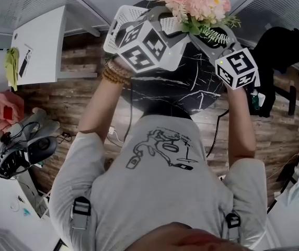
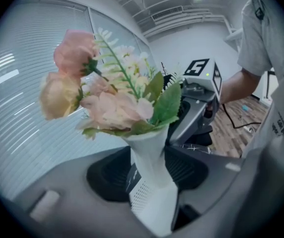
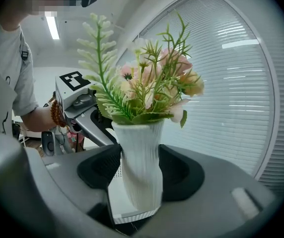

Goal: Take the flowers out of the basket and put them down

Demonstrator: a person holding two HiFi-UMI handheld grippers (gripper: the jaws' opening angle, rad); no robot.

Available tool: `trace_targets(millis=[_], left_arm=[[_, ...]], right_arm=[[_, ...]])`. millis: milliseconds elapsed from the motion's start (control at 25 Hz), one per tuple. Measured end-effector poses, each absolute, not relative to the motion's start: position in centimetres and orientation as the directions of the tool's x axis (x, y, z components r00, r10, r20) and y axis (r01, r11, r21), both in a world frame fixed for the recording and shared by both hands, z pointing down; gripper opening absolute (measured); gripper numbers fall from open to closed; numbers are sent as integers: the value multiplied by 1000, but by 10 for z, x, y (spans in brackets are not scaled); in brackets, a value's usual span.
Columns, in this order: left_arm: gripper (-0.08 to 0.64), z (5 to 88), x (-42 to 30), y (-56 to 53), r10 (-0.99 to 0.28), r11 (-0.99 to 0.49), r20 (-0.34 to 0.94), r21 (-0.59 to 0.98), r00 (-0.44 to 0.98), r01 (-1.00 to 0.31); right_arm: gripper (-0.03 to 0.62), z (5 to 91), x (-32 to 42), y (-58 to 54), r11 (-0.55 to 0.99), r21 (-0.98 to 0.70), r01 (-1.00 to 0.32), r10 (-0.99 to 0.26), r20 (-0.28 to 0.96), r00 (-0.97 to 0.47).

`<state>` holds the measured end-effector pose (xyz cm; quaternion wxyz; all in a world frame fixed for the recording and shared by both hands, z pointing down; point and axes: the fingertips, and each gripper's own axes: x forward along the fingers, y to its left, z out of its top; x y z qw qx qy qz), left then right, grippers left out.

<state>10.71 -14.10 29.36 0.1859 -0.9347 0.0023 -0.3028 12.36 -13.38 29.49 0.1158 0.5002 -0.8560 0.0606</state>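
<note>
Where pink blooms (image 2: 75, 53) spill out, the ribbed white vase (image 3: 138, 167) flares.

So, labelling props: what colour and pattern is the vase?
The vase is white and ribbed; the right gripper view shows it best.

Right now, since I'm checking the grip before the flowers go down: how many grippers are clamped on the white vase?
2. The left gripper presses the vase from one side, and the right gripper presses it from the opposite side.
</note>
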Motion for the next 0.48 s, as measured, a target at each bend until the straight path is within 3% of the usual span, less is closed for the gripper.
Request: trace_targets(millis=[480], left_arm=[[215, 301, 176, -94, 7, -917, 561, -327, 828, 230]], right_arm=[[252, 301, 191, -84, 370, 17, -929, -893, 280, -351]])
